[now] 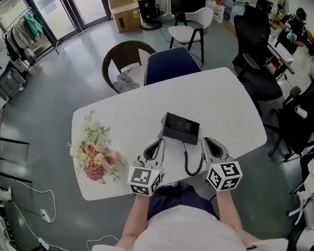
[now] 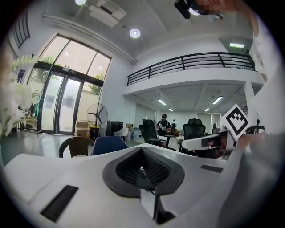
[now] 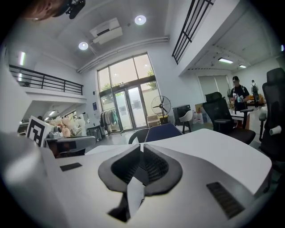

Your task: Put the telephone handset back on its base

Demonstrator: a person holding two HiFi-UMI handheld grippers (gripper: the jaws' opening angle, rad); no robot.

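The black telephone lies at the middle of the white table, near its front edge. I cannot make out the handset apart from the base. Its coiled black cord loops from the phone toward the table's front edge, between my two grippers. My left gripper is just left of the phone's near corner, and my right gripper is just right of it. In the left gripper view the left gripper has its jaws closed tip to tip with nothing in them. The right gripper looks the same in its own view.
A bunch of pink and white flowers lies on the table's left end. A blue chair and a dark round chair stand behind the table. Black office chairs crowd its right side. Cables trail on the floor at the left.
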